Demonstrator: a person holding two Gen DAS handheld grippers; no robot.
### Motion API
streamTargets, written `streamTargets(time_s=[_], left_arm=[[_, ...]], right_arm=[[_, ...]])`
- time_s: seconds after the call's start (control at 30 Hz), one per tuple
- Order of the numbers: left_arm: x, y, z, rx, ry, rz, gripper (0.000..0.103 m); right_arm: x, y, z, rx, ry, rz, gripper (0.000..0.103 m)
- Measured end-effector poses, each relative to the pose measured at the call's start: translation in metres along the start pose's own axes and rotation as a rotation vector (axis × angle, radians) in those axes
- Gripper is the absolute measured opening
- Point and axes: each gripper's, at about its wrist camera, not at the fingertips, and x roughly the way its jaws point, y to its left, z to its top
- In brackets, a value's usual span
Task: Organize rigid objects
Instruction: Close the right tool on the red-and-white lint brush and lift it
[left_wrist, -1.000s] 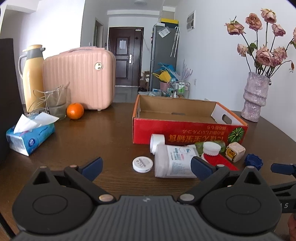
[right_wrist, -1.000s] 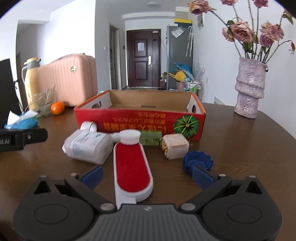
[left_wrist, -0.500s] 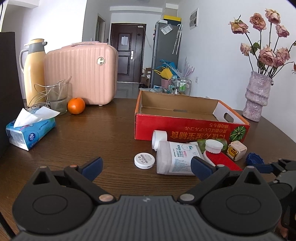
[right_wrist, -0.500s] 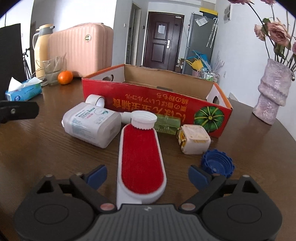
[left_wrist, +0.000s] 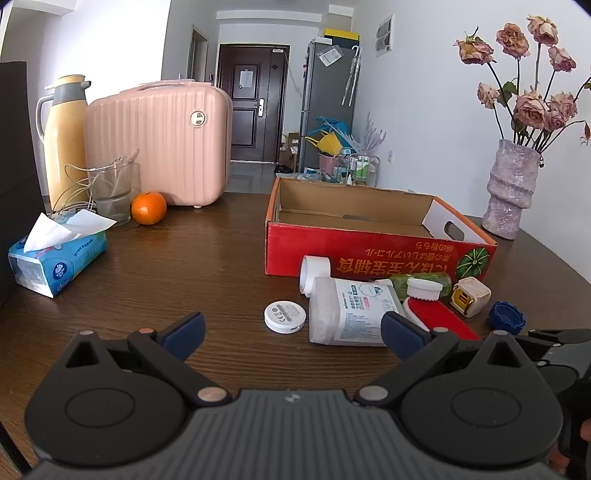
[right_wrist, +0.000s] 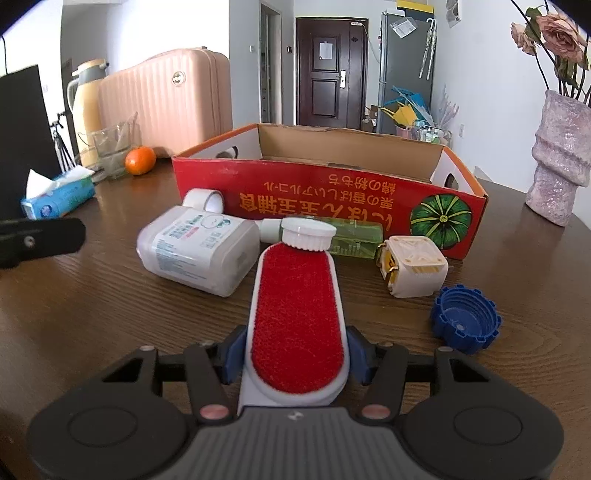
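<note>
Jaws of right gripper (right_wrist: 295, 360) closing against red lint brush (right_wrist: 298, 317); left gripper (left_wrist: 291, 332) wide.

A dark brown wooden table (right_wrist: 110, 306) shows wavy grain. The shallow cardboard box (right_wrist: 332, 192) is red outside with orange lettering and a green striped pumpkin picture, plain tan inside. The oblong lint brush (right_wrist: 299, 321) has a bright red felt face in a white plastic frame. Beside it lie a white labelled plastic bottle (right_wrist: 199, 251), a ridged blue plastic cap (right_wrist: 466, 319), a cream cube (right_wrist: 413, 266) with yellow trim, and a translucent green bottle (right_wrist: 354, 240).
</note>
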Motion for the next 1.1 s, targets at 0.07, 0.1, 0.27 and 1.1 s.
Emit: streamTargets(time_s=[0.07,0.1,0.27,1.1], left_arm=[[0.001,0.000,0.000,0.000,0.002,0.002,0.103],[0.001,0.000,0.000,0.001,0.004,0.003,0.103],[0.004,-0.002,-0.001,0.004,0.011,0.008,0.103],[0.037,-0.041,0.012,0.060,0.082,0.017,0.103]], right_arm=[[-0.004,0.000,0.000,0.008,-0.014,0.004,0.055],[-0.007,-0.001,0.000,0.014,-0.021,0.009,0.055],[-0.018,-0.003,-0.001,0.038,-0.048,0.025,0.055],[-0.048,-0.035,0.002,0.099,-0.161,0.008,0.055]])
